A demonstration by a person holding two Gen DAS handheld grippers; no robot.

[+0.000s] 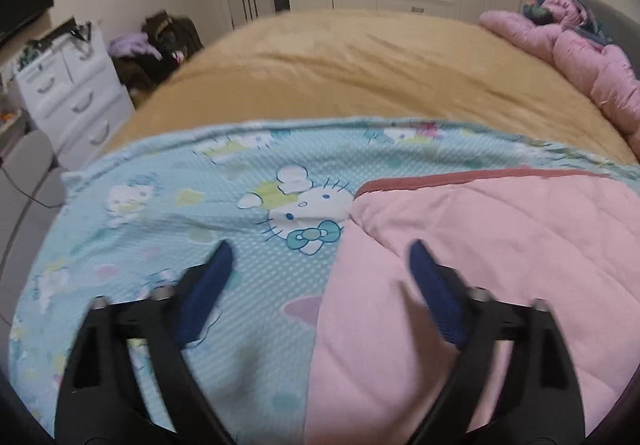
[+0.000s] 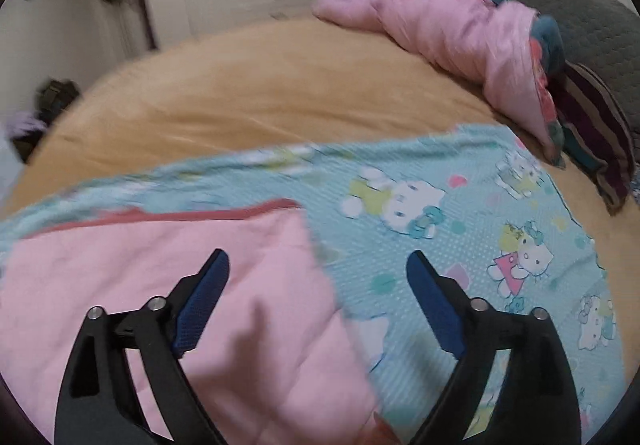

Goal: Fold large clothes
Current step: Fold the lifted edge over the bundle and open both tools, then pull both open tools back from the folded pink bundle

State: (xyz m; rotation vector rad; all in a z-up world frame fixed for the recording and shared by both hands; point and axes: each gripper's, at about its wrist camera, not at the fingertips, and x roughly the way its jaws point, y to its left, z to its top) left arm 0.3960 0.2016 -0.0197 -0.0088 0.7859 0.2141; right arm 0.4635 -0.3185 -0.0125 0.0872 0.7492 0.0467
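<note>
Bedroom, bed with tan cover. Left tool and right tool both spread wide, gripping nothing, hovering over the blue cartoon blanket lying flat on the bed. Pink quilted piece lies on top, between the 2 views. Step looks like between folds; next: lower tools, pinch an edge or corner.
</note>
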